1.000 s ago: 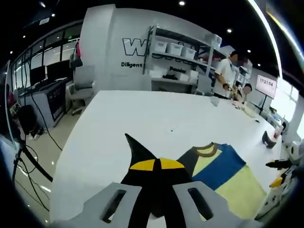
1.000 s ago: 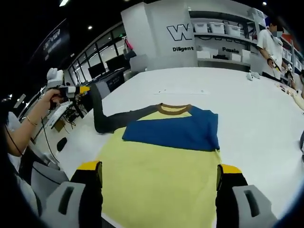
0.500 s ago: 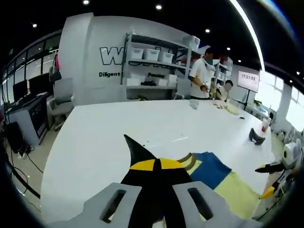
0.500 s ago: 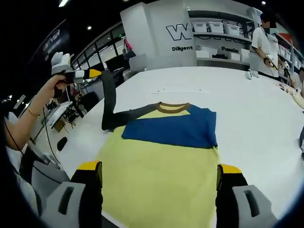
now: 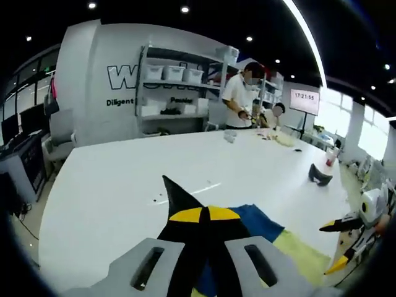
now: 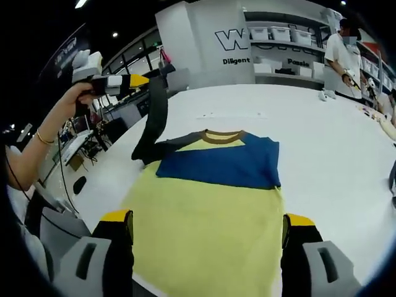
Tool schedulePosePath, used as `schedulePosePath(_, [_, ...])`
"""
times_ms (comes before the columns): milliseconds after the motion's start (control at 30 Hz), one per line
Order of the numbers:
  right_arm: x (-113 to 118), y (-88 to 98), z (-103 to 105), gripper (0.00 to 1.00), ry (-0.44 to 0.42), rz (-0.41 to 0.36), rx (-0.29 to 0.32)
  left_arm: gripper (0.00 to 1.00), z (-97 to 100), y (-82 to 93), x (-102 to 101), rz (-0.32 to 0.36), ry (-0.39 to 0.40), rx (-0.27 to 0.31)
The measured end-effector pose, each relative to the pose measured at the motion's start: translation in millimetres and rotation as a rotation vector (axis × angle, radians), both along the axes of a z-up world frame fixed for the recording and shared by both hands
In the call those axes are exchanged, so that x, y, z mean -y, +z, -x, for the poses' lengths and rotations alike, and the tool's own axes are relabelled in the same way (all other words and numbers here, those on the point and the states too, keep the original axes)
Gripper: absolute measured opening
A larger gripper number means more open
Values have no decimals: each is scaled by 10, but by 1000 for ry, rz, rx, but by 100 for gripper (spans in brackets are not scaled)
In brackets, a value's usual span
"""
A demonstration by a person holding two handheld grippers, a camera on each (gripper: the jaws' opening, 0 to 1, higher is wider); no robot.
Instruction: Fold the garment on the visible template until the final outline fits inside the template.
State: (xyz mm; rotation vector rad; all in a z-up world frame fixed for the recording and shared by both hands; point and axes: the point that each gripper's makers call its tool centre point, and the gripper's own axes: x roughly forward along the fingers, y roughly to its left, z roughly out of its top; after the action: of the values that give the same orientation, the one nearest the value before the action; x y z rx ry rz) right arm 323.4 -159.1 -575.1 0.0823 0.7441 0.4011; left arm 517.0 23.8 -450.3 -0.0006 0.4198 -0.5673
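Observation:
The garment lies flat on the white table [image 6: 322, 142]: a yellow body [image 6: 204, 216], a brown collar [image 6: 221, 136] and a blue sleeve [image 6: 216, 164] folded across the chest. Its dark grey sleeve [image 6: 154, 117] hangs up off the table, and my left gripper [image 6: 139, 80] is shut on its end above the garment's left shoulder. In the left gripper view the sleeve tip [image 5: 174, 193] pokes out past my shut left gripper [image 5: 204, 215], with the blue and yellow cloth [image 5: 260, 226] below. My right gripper [image 6: 207, 218] stands open at the hem, its jaws wide on either side of the body.
A thin tape line [image 6: 238, 116] marks the table beyond the collar. A small black object [image 5: 320, 175] sits far across the table. A person [image 6: 346, 55] stands at the shelves [image 5: 173, 74] behind. Desks and cables [image 6: 80, 148] lie off the table's left edge.
My left gripper has lifted the grey sleeve higher and carried it in over the garment's shoulder. The right gripper has stayed open at the hem.

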Motion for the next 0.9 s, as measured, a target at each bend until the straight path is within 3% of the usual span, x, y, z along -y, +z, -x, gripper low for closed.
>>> schedulePosePath(533, [149, -110, 42, 99, -23, 10, -23, 0, 192, -487, 835, -20, -130, -50])
schedulePosePath(900, [221, -212, 21, 99, -37, 9, -42, 0, 201, -866, 1170, -62, -189, -96])
